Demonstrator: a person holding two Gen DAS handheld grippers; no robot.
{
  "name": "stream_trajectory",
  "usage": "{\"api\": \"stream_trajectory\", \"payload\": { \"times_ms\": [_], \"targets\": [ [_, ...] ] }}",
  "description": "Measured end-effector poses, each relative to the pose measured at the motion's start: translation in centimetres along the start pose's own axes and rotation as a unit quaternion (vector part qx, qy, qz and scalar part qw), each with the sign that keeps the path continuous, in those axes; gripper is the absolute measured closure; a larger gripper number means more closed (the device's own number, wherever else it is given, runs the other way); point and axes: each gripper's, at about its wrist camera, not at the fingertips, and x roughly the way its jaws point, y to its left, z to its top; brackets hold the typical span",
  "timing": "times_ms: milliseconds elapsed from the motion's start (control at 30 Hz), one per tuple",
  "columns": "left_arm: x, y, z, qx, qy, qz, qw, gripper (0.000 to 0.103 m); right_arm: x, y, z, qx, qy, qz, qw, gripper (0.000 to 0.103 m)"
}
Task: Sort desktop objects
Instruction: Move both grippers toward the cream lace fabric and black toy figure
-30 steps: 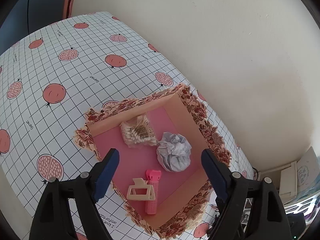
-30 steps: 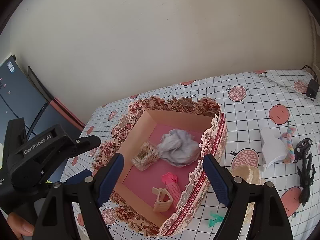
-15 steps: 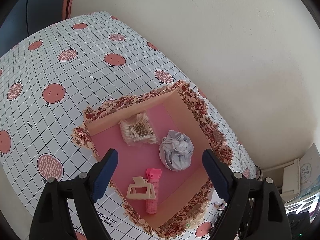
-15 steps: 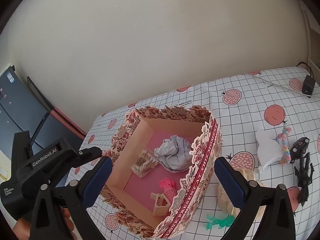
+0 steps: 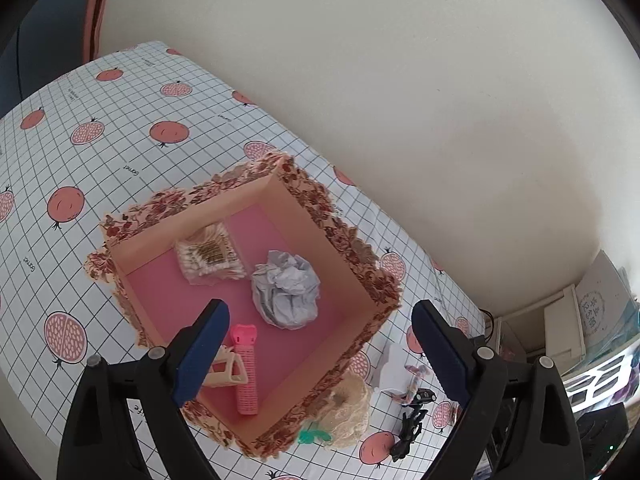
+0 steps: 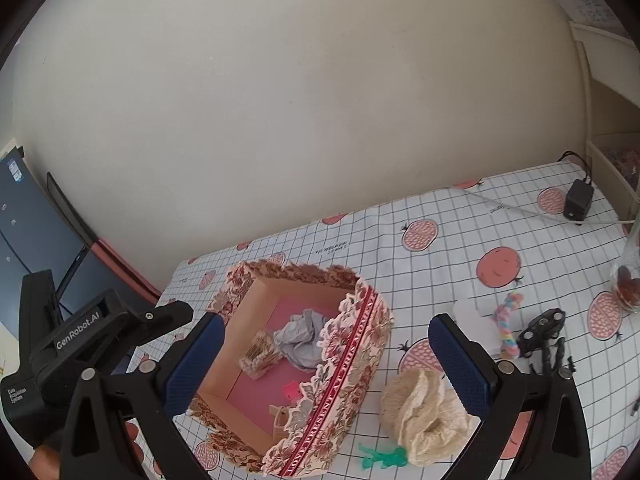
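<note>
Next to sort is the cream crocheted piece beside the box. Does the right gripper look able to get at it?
Probably yes. The crocheted piece lies in the open on the tablecloth, right of the floral box, below the open, empty right gripper; only the green plastic bit lies close.

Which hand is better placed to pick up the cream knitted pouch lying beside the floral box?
Right. In its wrist view the cream knitted pouch lies just inside the right tool's empty, wide-open fingers; the left tool hangs over the floral box.

Left claw (image 5: pixel 320 348) opening, empty, above floral box (image 5: pixel 356 252); crumpled paper (image 5: pixel 286 294) inside.
</note>
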Motion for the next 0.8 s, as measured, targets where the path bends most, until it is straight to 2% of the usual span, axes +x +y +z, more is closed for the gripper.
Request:
{"api": "stream_trajectory", "payload": {
  "times_ms": [200, 367, 800],
  "targets": [
    [-0.8, -3.1, -1.2, 0.029, -0.007, -0.025, 0.9993, 0.01, -3.9, -3.0, 2.2, 0.017, -0.045, -0.016, 0.999, 0.0],
    [-1.0, -5.7, -2.4, 0.057, -0.012, -0.031, 0.9978, 0.01, -6.8, -6.2, 3.6, 0.04, -0.071, -0.033, 0.996, 0.0],
    [2.0, -11.6, -6.6, 0.124, 0.027, -0.036, 0.9912, 0.01, -10.9, -13.3, 5.1, 0.09, -0.08, -0.098, 0.988, 0.0]
  ]
}}
